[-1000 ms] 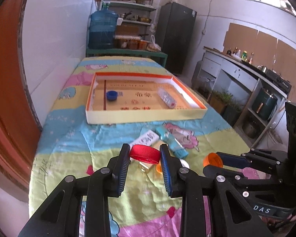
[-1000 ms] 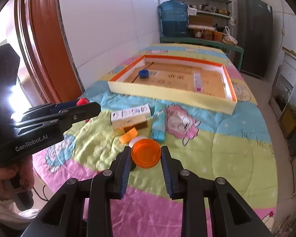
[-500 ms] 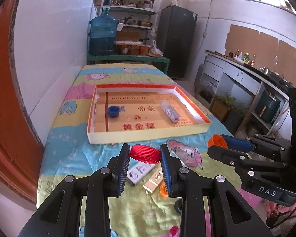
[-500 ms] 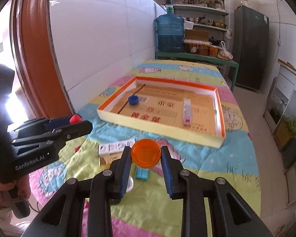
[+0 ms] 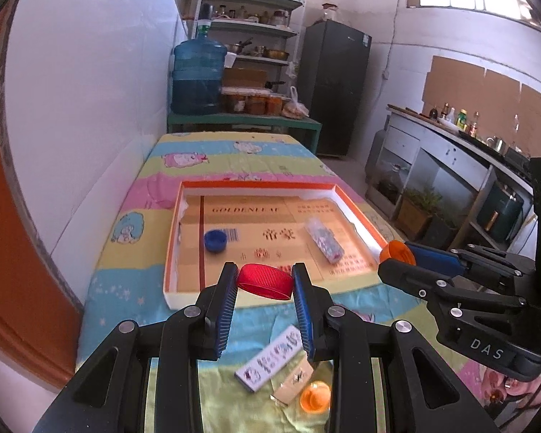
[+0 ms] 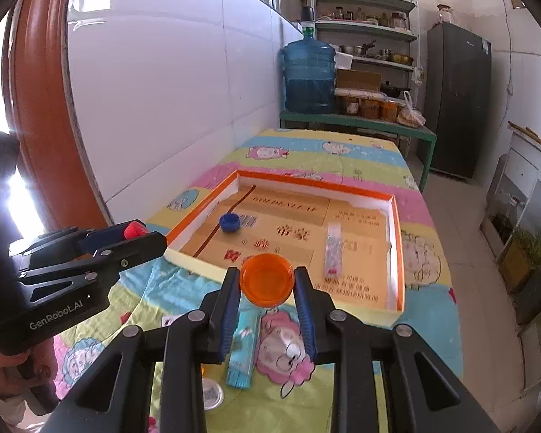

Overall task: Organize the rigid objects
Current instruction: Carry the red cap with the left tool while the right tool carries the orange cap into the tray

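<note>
Since a second ago both grippers have lifted and advanced toward the box, so the loose items that lay ahead of them now sit beneath and behind the fingers.

Left wrist view: the left gripper (image 5: 265, 287) has its fingers clamped on a red ribbed cap (image 5: 265, 282), held above the near wall of the orange-rimmed cardboard box (image 5: 256, 297). Inside the box, a blue cap (image 5: 215, 240) lies at 11 o'clock from the red cap and a clear patterned packet (image 5: 324, 239) at 1 o'clock. Below the fingers, on the cartoon-print cloth covering the bench (image 5: 126, 281), lie a white printed carton (image 5: 269, 358) and a small orange cap (image 5: 315, 396). At 3 o'clock the right gripper (image 5: 400, 254) reaches in, carrying an orange lid (image 5: 397, 252).

Right wrist view: the right gripper's fingers are clamped on the orange lid, its hollow side facing the camera, above the box's near wall. The blue cap sits at 11 o'clock from it, the packet at 2 o'clock. A teal tube (image 6: 242, 346) lies under the fingers on the cloth.

Both loads appear not quite past the wall. To do this well, carry each one further over the open floor, lower until nearly touching, and release the red cap near the blue one and the lid in the bare middle, clear of the packet, so nothing rolls or bounces out.
</note>
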Demonstrator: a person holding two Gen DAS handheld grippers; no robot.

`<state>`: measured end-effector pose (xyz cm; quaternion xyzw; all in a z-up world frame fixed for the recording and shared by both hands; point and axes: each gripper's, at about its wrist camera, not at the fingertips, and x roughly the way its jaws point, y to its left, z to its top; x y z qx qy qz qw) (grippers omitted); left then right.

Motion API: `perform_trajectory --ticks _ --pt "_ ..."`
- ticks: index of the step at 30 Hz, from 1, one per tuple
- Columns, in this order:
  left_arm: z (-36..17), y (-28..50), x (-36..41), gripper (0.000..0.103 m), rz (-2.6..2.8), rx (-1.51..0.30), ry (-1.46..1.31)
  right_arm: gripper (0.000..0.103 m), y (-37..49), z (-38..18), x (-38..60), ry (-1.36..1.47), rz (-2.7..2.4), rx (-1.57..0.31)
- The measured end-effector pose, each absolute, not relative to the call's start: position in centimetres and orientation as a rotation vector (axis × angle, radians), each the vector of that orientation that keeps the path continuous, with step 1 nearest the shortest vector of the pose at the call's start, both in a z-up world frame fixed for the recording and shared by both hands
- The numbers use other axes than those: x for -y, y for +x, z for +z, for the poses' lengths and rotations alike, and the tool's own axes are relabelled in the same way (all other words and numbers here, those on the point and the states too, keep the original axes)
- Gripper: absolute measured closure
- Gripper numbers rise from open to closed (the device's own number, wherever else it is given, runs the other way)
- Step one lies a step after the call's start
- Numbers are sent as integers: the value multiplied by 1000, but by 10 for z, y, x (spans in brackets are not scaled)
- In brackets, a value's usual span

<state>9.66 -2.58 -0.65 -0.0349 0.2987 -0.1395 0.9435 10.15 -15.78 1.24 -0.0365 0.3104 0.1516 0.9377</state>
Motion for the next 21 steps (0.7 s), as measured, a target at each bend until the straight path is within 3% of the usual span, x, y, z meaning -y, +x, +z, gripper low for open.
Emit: perform_trajectory --ticks 21 --pt "-7 170 48 71 -276 -635 -82 73 167 -5 182 19 264 -721"
